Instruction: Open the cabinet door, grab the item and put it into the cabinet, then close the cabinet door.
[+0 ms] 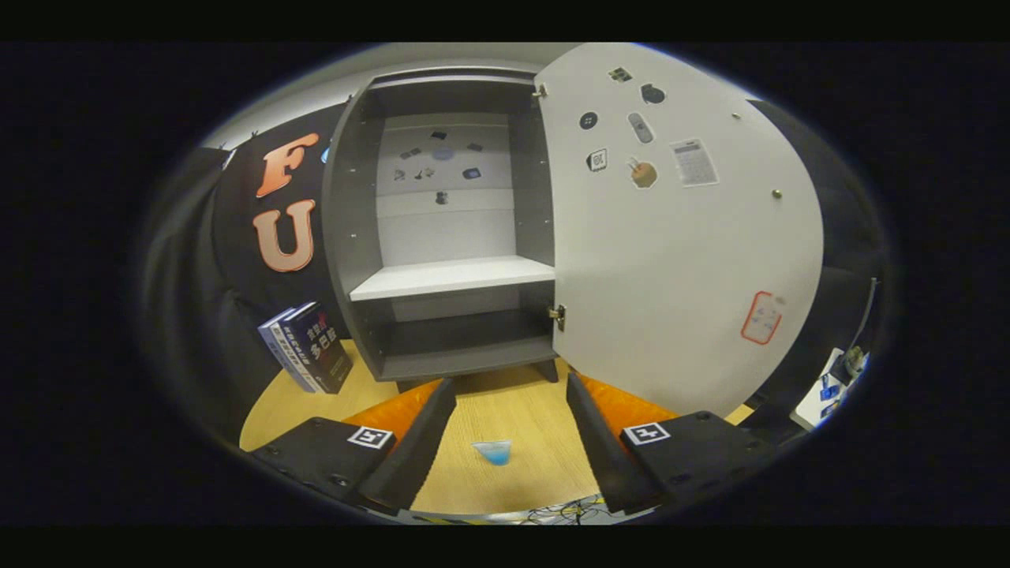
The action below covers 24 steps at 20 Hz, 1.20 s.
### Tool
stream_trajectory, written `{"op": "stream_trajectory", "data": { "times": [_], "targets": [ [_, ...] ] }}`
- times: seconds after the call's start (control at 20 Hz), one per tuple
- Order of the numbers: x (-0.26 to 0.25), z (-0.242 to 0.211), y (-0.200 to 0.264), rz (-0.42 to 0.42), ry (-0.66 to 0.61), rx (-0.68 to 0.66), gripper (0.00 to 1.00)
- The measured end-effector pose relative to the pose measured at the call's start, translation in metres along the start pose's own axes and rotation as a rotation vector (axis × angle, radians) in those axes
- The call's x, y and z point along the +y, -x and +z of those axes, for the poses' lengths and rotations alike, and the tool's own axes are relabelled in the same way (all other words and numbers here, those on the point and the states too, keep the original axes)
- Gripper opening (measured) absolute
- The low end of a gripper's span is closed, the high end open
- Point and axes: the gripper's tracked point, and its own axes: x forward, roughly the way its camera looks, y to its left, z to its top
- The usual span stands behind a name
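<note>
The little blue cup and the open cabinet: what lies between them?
Only bare wooden tabletop, in the gripper view, between cup and cabinet.

Wooden tabletop [505,418], black cloth wall [237,268], leaning books [308,347]

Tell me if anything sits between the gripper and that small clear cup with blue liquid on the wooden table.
Nothing visible does. The small clear cup with blue liquid stands on bare wooden table between the open gripper fingers, nothing touching it.
</note>
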Motion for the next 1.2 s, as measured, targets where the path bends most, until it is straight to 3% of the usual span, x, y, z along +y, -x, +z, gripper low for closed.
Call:
{"op": "stream_trajectory", "data": {
  "times": [0.1,0.7,1.2],
  "targets": [
    [0.003,-0.019,-0.011,0.008,0.017,0.03,0.99],
    [0.01,-0.133,-0.07,0.028,0.105,0.226,0.97],
    [0.007,-0.186,-0.099,0.042,0.117,0.328,0.99]
  ]
}}
